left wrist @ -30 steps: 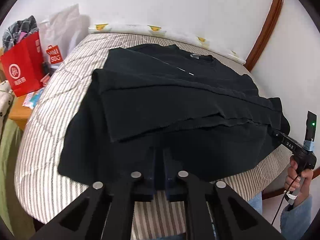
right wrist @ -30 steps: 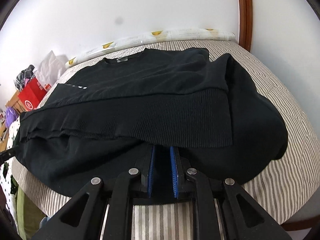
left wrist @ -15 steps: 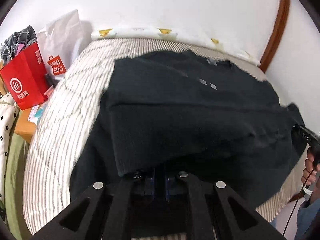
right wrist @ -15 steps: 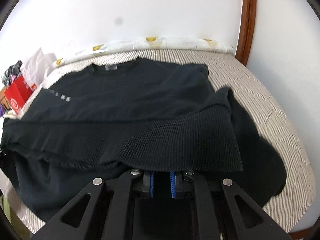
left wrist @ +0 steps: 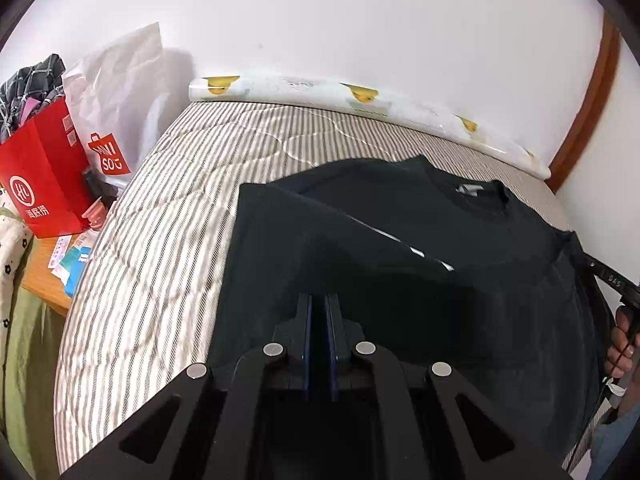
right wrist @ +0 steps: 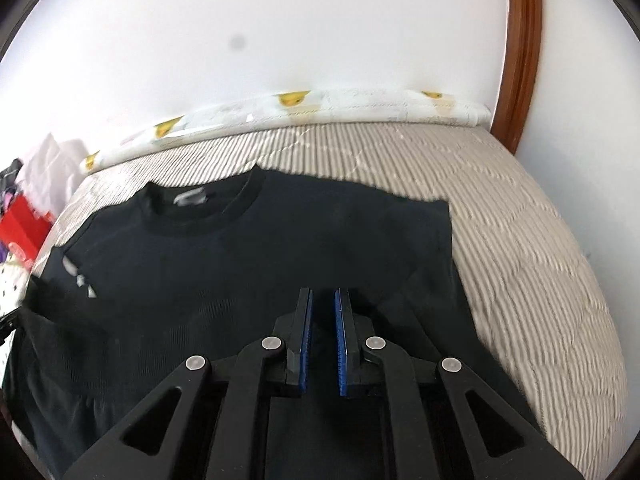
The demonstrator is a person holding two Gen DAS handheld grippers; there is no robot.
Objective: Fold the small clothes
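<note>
A black sweater (left wrist: 420, 248) lies on the striped bed, neckline toward the wall, and also shows in the right wrist view (right wrist: 248, 248). My left gripper (left wrist: 319, 308) is shut on the sweater's hem fabric and holds it over the body, near the left side. My right gripper (right wrist: 322, 308) stands over the right side of the sweater with a narrow gap between its blue pads; dark fabric lies between and under them. The right gripper (left wrist: 608, 280) also shows at the right edge of the left wrist view, held by a hand.
The striped quilted bed (left wrist: 168, 216) (right wrist: 520, 216) runs to a white wall, with a rolled duck-print sheet (left wrist: 360, 98) along it. A red bag (left wrist: 36, 180) and a white bag (left wrist: 116, 92) stand on a side table at left. A wooden door frame (right wrist: 520, 48) is at right.
Both grippers have carried the sweater's bottom hem up and forward over its body toward the neckline. The lower half now lies folded over the upper half. The right jaws have parted slightly.
</note>
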